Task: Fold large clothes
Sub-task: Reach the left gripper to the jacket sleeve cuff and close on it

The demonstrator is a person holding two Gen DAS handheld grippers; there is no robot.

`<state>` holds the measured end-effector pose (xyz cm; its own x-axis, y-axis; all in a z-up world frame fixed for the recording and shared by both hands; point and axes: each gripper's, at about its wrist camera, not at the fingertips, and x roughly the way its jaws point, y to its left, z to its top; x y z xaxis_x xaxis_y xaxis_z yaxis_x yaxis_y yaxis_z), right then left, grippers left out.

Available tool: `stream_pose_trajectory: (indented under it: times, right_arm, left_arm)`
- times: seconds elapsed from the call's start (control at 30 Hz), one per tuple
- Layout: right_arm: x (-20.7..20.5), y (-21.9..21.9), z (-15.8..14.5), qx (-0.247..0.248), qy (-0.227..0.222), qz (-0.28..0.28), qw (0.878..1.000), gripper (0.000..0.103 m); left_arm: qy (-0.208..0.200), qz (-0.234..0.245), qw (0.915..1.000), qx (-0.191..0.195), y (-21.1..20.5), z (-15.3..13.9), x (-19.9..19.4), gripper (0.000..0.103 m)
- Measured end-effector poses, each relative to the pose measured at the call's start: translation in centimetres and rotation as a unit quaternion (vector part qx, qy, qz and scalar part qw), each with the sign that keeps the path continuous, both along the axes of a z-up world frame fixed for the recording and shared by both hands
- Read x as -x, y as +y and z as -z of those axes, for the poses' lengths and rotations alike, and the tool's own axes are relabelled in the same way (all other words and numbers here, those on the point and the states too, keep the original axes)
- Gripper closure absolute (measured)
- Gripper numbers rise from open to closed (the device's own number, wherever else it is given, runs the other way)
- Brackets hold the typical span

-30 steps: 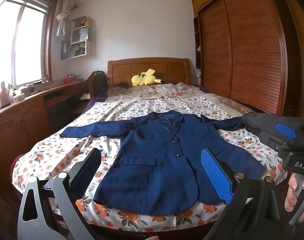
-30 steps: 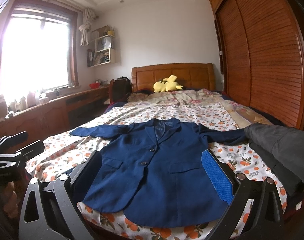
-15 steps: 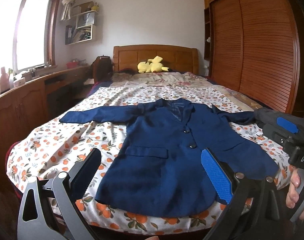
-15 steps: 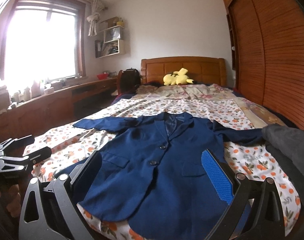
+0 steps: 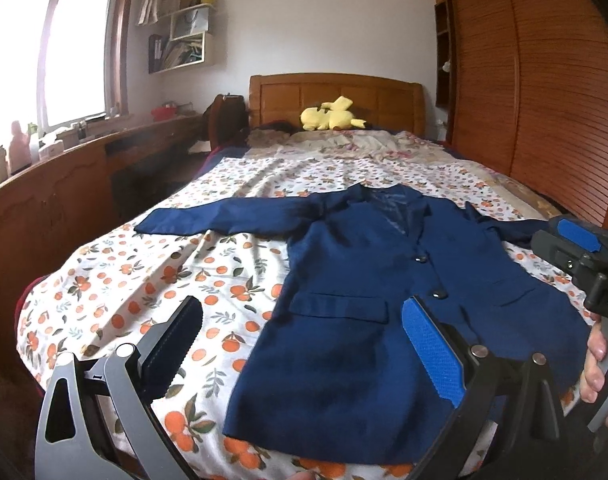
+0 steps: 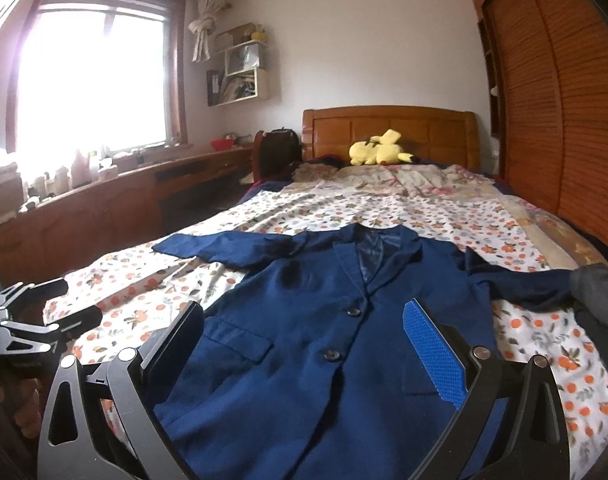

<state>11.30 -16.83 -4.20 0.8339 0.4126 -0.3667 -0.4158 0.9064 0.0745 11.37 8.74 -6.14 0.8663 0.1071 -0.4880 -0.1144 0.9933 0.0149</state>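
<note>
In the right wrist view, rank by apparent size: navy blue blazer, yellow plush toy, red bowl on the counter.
1. Navy blue blazer, largest, though nearest the camera.
2. Yellow plush toy, far back by the headboard.
3. Red bowl, smallest, similarly distant.

The jacket lies flat on the bed, sleeves spread sideways; a plush toy rests behind it, against the headboard.
</note>
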Motion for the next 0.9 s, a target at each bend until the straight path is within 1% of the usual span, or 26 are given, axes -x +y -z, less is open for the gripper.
stream_pose_trajectory:
  times: [0.17,0.47,0.63,0.77,0.9]
  right_arm:
    - [-3.2,1.9,1.5,0.010,0.010,-0.016,1.000,0.006]
    - [-9.3,4.2,3.3,0.031,0.017,-0.042,0.998,0.006]
    - [-12.4,5.2,4.9,0.057,0.028,-0.056,0.996,0.006]
    - [-14.1,5.1,6.6,0.055,0.041,-0.062,0.996,0.006]
    - [-15.0,5.3,9.1,0.060,0.066,-0.069,0.994,0.006]
  left_arm:
    - [0.013,-0.017,0.9998,-0.006,2.1,1.1,-3.1,0.002]
    - [0.044,-0.022,0.9988,0.004,5.9,3.0,-9.8,0.002]
    - [0.057,-0.025,0.9978,0.024,8.4,3.9,-13.9,0.002]
    - [0.069,-0.017,0.9967,0.037,9.7,4.7,-17.0,0.003]
    - [0.078,0.001,0.9951,0.062,11.0,5.4,-20.1,0.003]
